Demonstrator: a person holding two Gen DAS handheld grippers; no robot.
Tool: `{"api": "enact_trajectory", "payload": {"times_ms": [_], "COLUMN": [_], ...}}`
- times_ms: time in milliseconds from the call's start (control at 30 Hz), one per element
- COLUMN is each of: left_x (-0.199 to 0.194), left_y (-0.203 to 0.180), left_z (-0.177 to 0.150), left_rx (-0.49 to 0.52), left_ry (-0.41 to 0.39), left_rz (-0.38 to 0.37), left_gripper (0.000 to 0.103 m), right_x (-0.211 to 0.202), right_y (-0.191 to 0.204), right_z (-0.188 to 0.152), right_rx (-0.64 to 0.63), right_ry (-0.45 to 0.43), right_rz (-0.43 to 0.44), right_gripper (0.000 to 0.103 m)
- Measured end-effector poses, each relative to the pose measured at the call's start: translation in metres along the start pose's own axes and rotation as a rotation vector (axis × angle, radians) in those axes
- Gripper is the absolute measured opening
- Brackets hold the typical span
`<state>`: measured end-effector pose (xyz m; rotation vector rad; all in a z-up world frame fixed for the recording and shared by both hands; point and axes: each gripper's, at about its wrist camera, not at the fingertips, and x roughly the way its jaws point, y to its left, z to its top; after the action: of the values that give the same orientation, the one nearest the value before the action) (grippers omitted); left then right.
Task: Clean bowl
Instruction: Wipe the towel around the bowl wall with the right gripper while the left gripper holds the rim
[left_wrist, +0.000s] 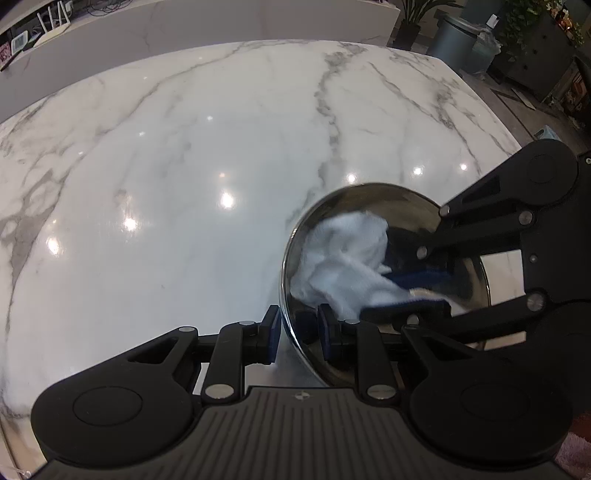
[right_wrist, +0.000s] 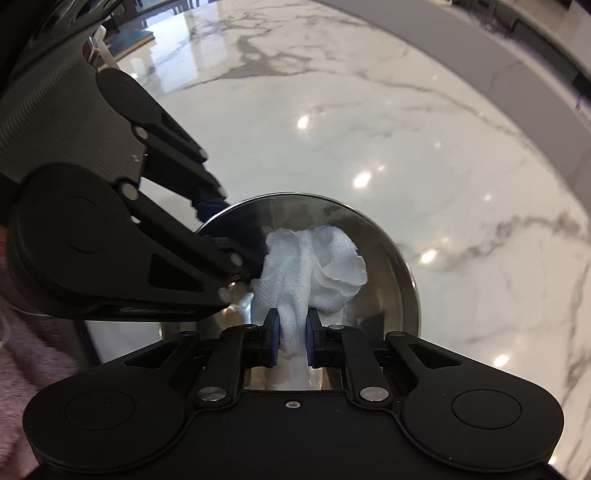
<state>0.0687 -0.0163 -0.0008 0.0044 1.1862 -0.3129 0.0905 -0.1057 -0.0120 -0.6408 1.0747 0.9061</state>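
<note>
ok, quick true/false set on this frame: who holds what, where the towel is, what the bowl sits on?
1. The right gripper is shut on the paper towel. True.
2. The left gripper clamps the bowl rim. True.
3. The paper towel lies on the table beside the bowl. False: it is inside the bowl.
4. The bowl is white ceramic. False: shiny metal.
5. The bowl sits on a marble table. True.
</note>
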Motion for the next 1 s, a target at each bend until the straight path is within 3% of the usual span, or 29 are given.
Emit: {"api": "enact_trajectory", "payload": {"times_ms": [300, 467, 800, 1000], "left_x": [-0.003, -0.003, -0.001, -0.002], "left_y": [0.001, -0.003, -0.003, -0.005], "left_z": [-0.002, -0.002, -0.003, -0.002], "left_rx": [-0.016, -0.009, -0.020, -0.021], "left_ry": [-0.007, -0.002, 0.000, -0.003], "left_rz": [0.008, 0.004, -0.022, -0.008], "left_gripper": [0.023, 0.023, 0.023, 0.023], "right_x": [-0.007, -0.019, 0.004, 0.005], "right_y": [-0.003, -0.007, -0.011, -0.009], "right_z": [0.001, -0.002, 0.003, 0.001], "right_rx": [-0.042, -0.051, -0.038, -0.061], "right_ry": [0.015, -0.005, -0.033, 0.000], "right_rz": [-0.166, -0.205, -0.113, -0.055], "right_gripper": [0.011, 0.011, 0.013, 0.013]}}
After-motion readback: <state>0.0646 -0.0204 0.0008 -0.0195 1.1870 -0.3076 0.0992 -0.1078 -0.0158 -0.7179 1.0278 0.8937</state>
